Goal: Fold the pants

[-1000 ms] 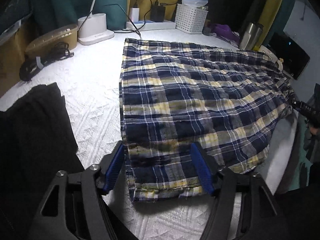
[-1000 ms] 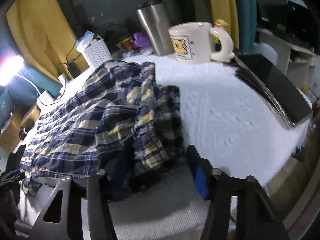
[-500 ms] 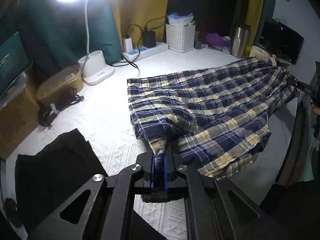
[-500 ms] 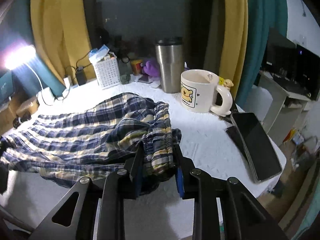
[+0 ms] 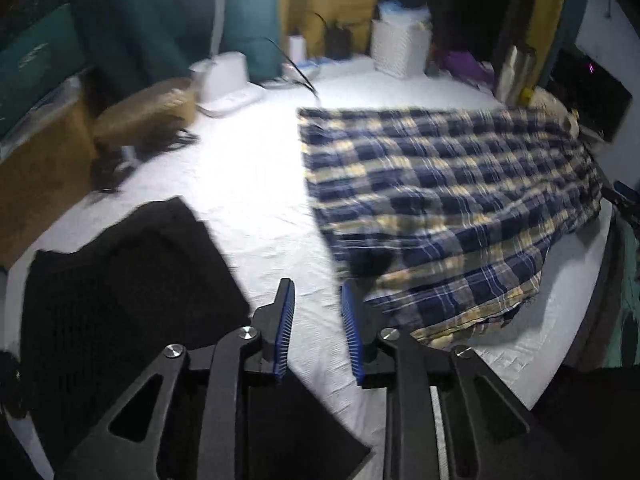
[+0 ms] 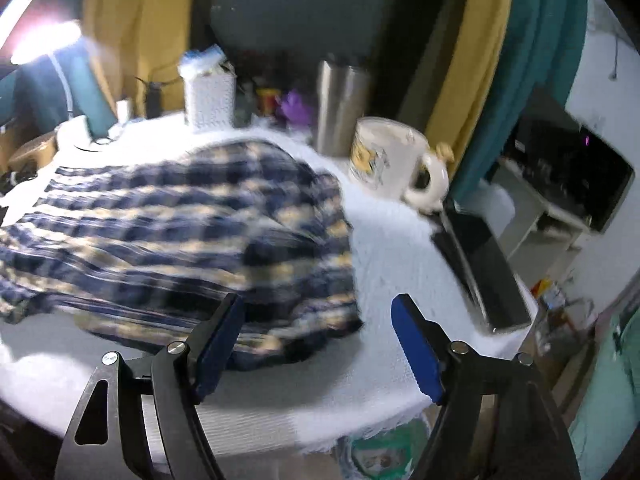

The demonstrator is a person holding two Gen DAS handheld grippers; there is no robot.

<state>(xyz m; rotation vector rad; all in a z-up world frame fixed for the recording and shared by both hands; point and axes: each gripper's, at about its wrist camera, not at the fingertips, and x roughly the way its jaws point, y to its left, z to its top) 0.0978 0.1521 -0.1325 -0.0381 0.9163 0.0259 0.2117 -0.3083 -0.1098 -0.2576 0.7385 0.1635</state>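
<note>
- Half a second ago both tongs were clamped on the plaid pants: the left on a hem corner, the right on the bunched waistband.
- Now the left tongs [image 5: 318, 320] stand apart with only white cloth showing between the blue pads; the jaws have just been opening, and the pants [image 5: 448, 196] lie just beyond the right-hand pad, seemingly free of it.
- The right tongs [image 6: 318, 346] gape wide, also freshly opened, with nothing pinched; the pants [image 6: 168, 220] lie past the tips.
- The near edge, which was lifted in the pinch, has been carried over and dropped, so the pants lie as a narrower doubled band across the middle of the bench [image 5: 256, 184], one end near the mug [image 6: 390, 160].
- I judge one lengthwise fold has just been released; shorter folds across the length probably remain, and the near hem looks rumpled, so smoothing may be needed.
- Both views are smeared by motion.
- A black cloth [image 5: 120, 280] lies apart to the left of the pants.
- Writing: the mug bears a yellow picture, but no words can be read. No brand or label is legible anywhere, including on the dark screen [image 6: 576, 176] at right.
</note>
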